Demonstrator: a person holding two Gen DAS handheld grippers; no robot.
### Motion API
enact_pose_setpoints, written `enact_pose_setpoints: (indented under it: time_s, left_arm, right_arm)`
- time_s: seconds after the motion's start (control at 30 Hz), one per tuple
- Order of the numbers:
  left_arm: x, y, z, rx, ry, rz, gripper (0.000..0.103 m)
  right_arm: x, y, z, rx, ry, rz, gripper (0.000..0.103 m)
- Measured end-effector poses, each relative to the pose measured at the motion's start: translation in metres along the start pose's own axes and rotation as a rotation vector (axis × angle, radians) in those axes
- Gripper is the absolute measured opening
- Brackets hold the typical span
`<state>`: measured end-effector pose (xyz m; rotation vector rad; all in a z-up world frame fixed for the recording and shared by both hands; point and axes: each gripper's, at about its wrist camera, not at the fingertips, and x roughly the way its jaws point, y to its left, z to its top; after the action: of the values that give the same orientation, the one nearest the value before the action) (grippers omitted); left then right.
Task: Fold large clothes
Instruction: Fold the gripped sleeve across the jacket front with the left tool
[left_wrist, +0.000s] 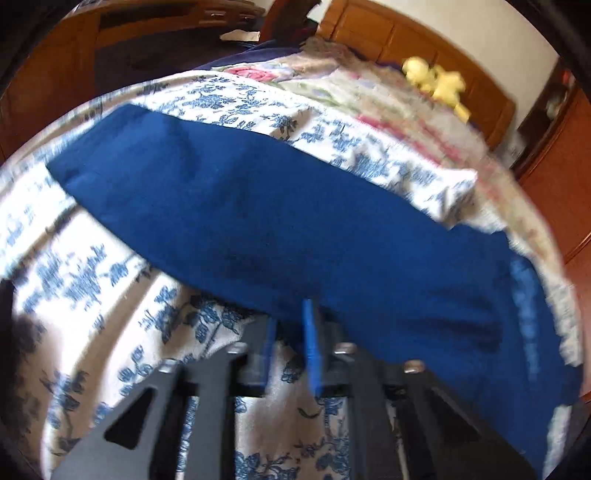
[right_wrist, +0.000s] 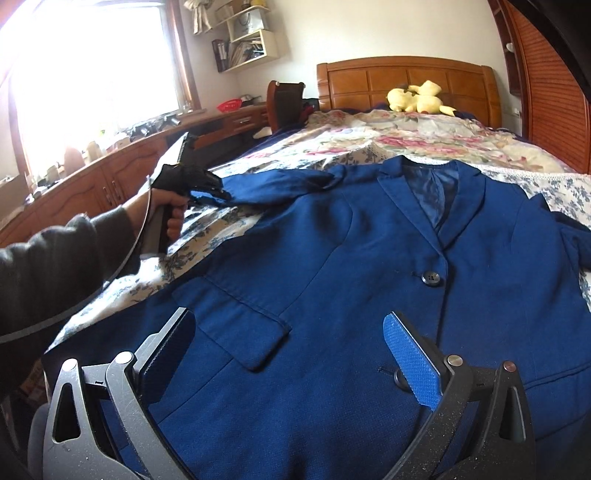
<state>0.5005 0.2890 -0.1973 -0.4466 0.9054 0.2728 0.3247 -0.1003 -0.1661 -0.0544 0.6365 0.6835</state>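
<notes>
Blue blazer (right_wrist: 332, 295) flat on the bed (right_wrist: 406, 140).
Left gripper (right_wrist: 212, 190) jaws pinch its sleeve (left_wrist: 258, 221); right gripper (right_wrist: 295, 354) jaws wide above the hem.

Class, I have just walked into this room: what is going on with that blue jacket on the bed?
A person with a gripper in each hand is folding a blue jacket laid face up on the bed. The left gripper is shut on the end of the sleeve, which lies stretched out to the side. The right gripper is open above the jacket's lower front and holds nothing. The jacket is buttoned and not yet folded.
</notes>
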Motion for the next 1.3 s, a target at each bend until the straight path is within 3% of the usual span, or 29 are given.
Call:
enact_pose_setpoints:
  time_s: [0.13,0.3,0.4,0.57,0.63,0.87,1.0,1.07,1.17,1.3]
  left_arm:
    - [-0.027,-0.035,0.003,0.11,-0.055,0.077,0.0]
    - [-0.089,-0.106,-0.003,0.283,-0.14,0.028,0.0]
    - [-0.129,-0.147,-0.031,0.373,-0.174,-0.037,0.0]
    - [-0.141,-0.185,-0.076,0.513,-0.147,-0.004,0.0]
    - [-0.141,-0.187,-0.091,0.536,-0.132,0.022,0.003]
    - [-0.151,-0.173,-0.128,0.53,-0.104,-0.034,0.031]
    - [-0.152,-0.151,-0.143,0.536,-0.096,-0.052,0.038]
    - [-0.149,-0.138,-0.146,0.541,-0.091,-0.035,0.041]
    - [-0.142,-0.118,-0.142,0.516,-0.089,-0.022,0.055]
    - [-0.126,-0.087,-0.127,0.461,-0.092,0.011,0.055]
  right_arm:
    - [-0.002,-0.001,0.0,0.008,-0.005,-0.001,0.103]
    - [-0.007,-0.006,0.003,0.026,-0.014,0.003,0.103]
    - [-0.015,-0.008,0.005,0.018,-0.009,-0.001,0.103]
    - [-0.04,-0.027,0.012,-0.013,-0.036,-0.061,0.103]
    - [-0.047,-0.038,0.015,-0.003,-0.048,-0.084,0.103]
    - [-0.054,-0.07,0.02,0.049,-0.054,-0.117,0.103]
    - [-0.052,-0.071,0.019,0.05,-0.048,-0.11,0.103]
    - [-0.049,-0.069,0.019,0.038,-0.043,-0.108,0.103]
    - [-0.045,-0.064,0.016,0.02,-0.03,-0.113,0.103]
    - [-0.038,-0.063,0.015,0.009,-0.016,-0.12,0.103]
